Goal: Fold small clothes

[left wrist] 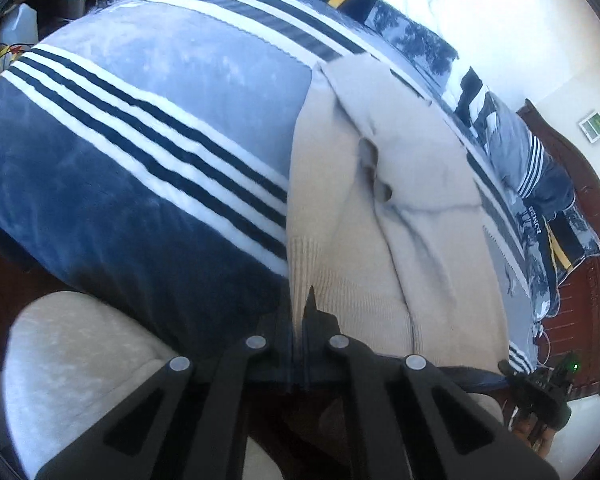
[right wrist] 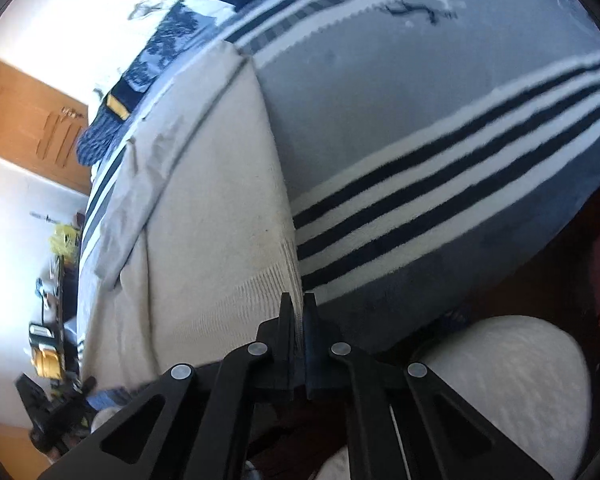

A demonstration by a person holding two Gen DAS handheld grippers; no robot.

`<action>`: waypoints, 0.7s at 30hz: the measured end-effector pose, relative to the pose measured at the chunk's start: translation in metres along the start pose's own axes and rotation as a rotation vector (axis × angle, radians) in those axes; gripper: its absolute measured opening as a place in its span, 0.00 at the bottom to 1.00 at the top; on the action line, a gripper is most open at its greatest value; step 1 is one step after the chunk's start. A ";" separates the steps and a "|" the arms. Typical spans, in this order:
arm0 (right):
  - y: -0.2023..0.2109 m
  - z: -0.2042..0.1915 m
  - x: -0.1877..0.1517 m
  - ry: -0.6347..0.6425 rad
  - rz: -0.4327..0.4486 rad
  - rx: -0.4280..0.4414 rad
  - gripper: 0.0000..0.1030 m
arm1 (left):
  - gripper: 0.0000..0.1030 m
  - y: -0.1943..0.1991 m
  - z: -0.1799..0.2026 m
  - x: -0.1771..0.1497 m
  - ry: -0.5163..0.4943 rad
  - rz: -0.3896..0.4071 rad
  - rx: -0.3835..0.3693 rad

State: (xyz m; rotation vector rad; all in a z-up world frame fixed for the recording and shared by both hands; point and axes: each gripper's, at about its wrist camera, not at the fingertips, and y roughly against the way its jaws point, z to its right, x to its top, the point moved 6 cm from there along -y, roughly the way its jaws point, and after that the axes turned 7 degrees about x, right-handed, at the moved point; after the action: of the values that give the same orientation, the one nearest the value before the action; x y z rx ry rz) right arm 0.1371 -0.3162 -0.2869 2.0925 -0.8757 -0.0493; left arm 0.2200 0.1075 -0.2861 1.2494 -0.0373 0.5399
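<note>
A cream knit sweater lies flat on a blue, grey and white striped blanket on a bed. My left gripper is shut on the ribbed hem at the sweater's near left corner. In the right wrist view the same sweater stretches away to the left. My right gripper is shut on the ribbed hem at its near right corner, by the blanket. A sleeve lies folded over the sweater's body.
A dark wooden bed frame runs along the right. Patterned pillows lie at the head. A pale cushion-like knee sits below the bed edge. A wooden door and cluttered shelves stand at left.
</note>
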 end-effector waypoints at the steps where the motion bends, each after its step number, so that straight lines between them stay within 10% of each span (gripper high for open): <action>1: 0.006 -0.006 -0.002 0.018 -0.010 -0.002 0.01 | 0.03 0.006 -0.004 0.000 0.002 -0.001 0.000; 16: -0.007 -0.020 -0.030 0.179 -0.124 -0.130 0.03 | 0.04 -0.021 -0.014 -0.017 -0.058 -0.069 0.119; 21: 0.001 -0.011 -0.028 0.111 -0.107 -0.097 0.10 | 0.27 -0.012 -0.017 -0.013 -0.028 -0.039 0.120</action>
State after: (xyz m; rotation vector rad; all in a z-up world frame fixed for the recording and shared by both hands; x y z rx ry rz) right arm 0.1191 -0.2914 -0.2866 2.0296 -0.6813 -0.0313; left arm 0.2091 0.1161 -0.3063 1.3721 -0.0041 0.4962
